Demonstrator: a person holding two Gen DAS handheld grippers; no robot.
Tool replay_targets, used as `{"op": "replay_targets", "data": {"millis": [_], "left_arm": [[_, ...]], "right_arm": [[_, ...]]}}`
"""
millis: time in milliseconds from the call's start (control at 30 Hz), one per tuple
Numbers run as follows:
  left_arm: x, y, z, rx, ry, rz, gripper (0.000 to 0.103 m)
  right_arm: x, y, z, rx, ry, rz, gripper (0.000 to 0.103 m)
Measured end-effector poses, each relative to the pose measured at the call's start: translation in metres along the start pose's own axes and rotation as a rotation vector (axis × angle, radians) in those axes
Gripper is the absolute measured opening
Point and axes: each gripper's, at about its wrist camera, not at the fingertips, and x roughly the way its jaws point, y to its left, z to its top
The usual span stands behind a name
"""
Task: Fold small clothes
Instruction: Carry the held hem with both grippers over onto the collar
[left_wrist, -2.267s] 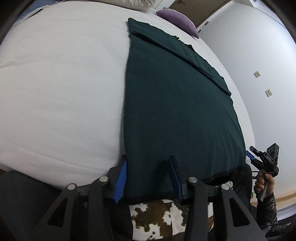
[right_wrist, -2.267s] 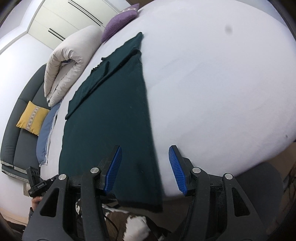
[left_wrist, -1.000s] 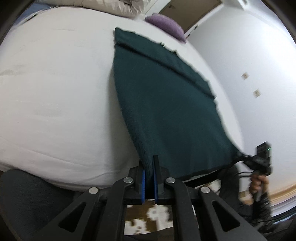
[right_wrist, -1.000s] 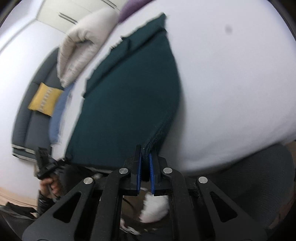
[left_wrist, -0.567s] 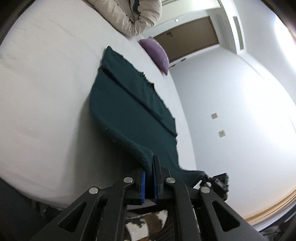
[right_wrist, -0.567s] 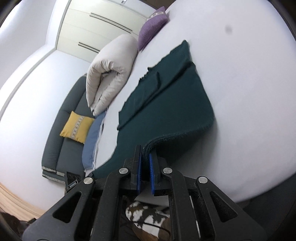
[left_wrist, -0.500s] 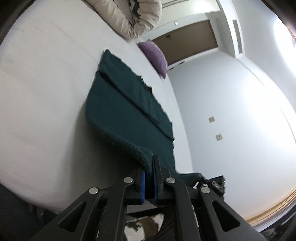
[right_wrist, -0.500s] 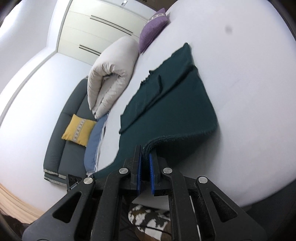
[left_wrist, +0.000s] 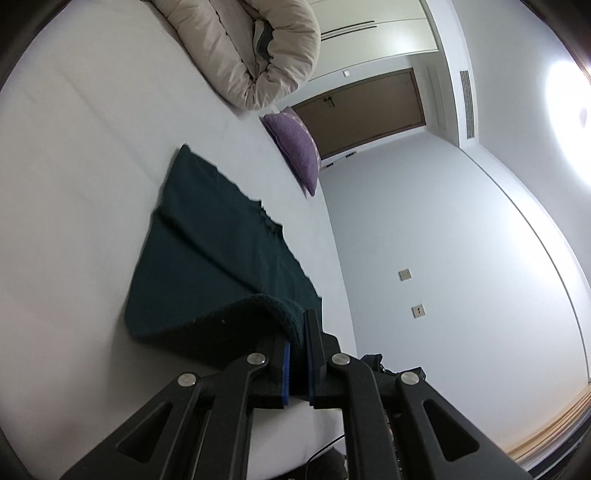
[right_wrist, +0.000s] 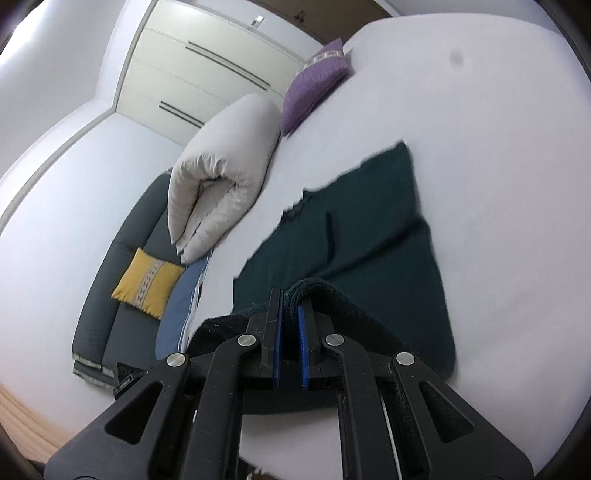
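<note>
A dark green garment lies on the white bed, its far part flat with folded-in sleeves. My left gripper is shut on its near left corner and holds that hem lifted and curled forward over the flat part. In the right wrist view my right gripper is shut on the near right corner of the same garment, also lifted above the bed. The near hem hangs between the two grippers.
A rolled beige duvet and a purple cushion lie at the head of the bed. A grey sofa with a yellow cushion stands beside the bed. A wall runs along the bed's right side.
Both grippers closed on the garment's near corners, then lifted them and carried the hem forward over the garment toward the head of the bed.
</note>
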Motion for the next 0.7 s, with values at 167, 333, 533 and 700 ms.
{"op": "replay_targets", "data": {"millis": [167,333,533,700], "left_arm": [[0.028,0.005,0.034,-0.010,-0.011,0.015,0.007],[0.062,0.008,0.066,0.003,-0.003,0.047,0.007],[0.099,0.018,0.097,0.004,-0.004,0.080,0.007],[0.125,0.031,0.120,-0.008,-0.012,0.108,0.007]], "right_arm": [[0.025,-0.005,0.038,0.000,-0.045,-0.023,0.006],[0.056,-0.019,0.067,0.008,-0.053,-0.056,0.006],[0.099,-0.036,0.094,0.002,-0.044,-0.118,0.006],[0.129,-0.049,0.111,0.007,-0.038,-0.153,0.006]]}}
